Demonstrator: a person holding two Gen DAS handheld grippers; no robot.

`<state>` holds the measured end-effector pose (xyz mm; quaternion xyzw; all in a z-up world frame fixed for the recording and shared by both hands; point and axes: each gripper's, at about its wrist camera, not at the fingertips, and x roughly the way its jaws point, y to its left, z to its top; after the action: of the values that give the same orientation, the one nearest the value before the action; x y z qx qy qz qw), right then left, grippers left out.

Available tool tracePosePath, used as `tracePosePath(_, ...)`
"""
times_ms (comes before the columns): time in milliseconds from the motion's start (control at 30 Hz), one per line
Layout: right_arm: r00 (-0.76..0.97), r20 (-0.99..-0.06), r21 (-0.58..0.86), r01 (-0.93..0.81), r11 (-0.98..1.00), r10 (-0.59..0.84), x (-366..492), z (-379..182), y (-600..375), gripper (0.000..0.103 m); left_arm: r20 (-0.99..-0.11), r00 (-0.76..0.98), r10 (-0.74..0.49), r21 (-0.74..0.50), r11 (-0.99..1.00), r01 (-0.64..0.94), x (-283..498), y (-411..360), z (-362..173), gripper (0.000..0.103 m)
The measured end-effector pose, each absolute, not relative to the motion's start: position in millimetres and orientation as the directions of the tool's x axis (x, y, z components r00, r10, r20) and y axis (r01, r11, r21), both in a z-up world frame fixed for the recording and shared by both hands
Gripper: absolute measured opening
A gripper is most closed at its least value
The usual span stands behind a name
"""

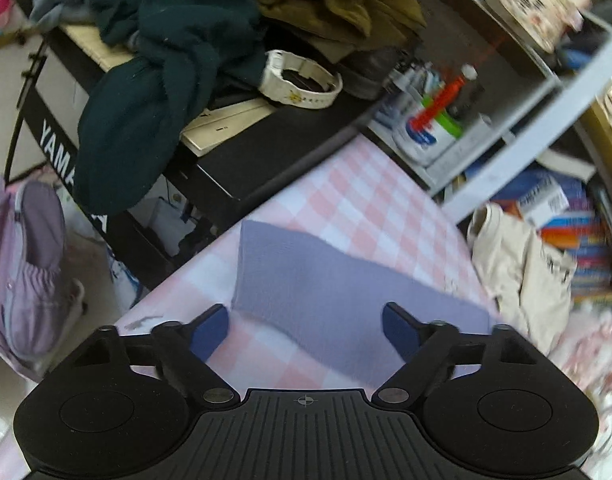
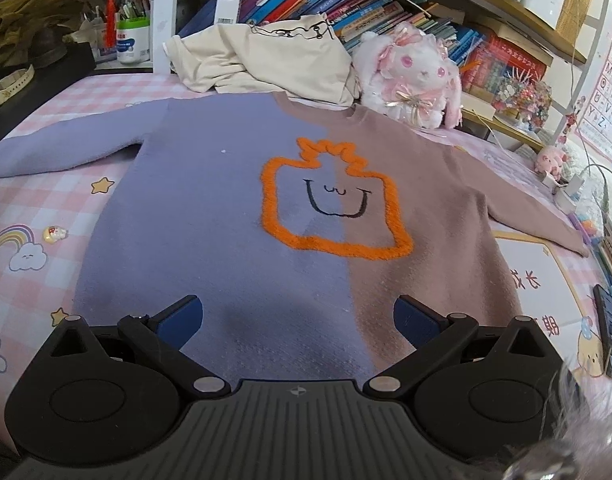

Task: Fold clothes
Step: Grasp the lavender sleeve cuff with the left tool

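Observation:
A sweater (image 2: pixel 242 208), half lilac and half dusty pink with an orange outlined face, lies flat on the pink checked bedsheet (image 2: pixel 34 208), both sleeves spread out. In the left wrist view its lilac sleeve (image 1: pixel 306 280) runs across the sheet, cuff end toward the bed edge. My left gripper (image 1: pixel 305 326) hovers over that sleeve with its blue pads wide apart and nothing pressed between them. My right gripper (image 2: pixel 298 316) stands open above the sweater's lower hem, its pads clear of the fabric.
A cream garment (image 2: pixel 266 64) and a plush rabbit (image 2: pixel 410 72) lie behind the sweater, before bookshelves. A black keyboard (image 1: pixel 266 140) beside the bed carries dark green (image 1: pixel 158 80) and olive clothes and a white watch (image 1: pixel 302 80). A phone (image 2: pixel 610 328) lies at the right.

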<state>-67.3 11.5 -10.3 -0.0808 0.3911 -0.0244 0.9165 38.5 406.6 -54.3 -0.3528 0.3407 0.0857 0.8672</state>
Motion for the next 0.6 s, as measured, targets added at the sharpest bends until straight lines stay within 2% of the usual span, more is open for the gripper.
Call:
tracePosePath(167,0.691,-0.713,-0.17,-0.001,0.986,-0.122,-72,-10,7,0.103,-0.636,0.768,-0.076,-0.598,0.678,-0.428,46,412,-58,0.068)
tracePosePath(267,0.688,-0.714,-0.169,0.013,0.985,-0.131,-74,-10,3,0.103,-0.626,0.776,-0.074,-0.636,0.624,-0.454,47,417,-60,0.065)
tracePosePath(333,0.687,-0.714,-0.168,0.02,0.986,-0.136,-75,-10,0,0.103,-0.626,0.777,-0.066,-0.657,0.581,-0.48,47,422,-62,0.055)
tracePosePath(400,0.686,-0.715,-0.166,0.026,0.986,-0.139,-76,-10,-2,0.103,-0.63,0.774,-0.059,-0.668,0.55,-0.502,47,425,-64,0.04)
tracePosePath(533,0.685,-0.716,-0.164,0.024,0.986,-0.136,-77,-11,-4,0.103,-0.634,0.772,-0.053,-0.678,0.518,-0.521,47,428,-66,0.038)
tracePosePath(600,0.683,-0.719,-0.16,0.022,0.987,-0.132,-77,-12,-6,0.103,-0.64,0.767,-0.046,-0.669,0.524,-0.527,48,427,-67,0.031)
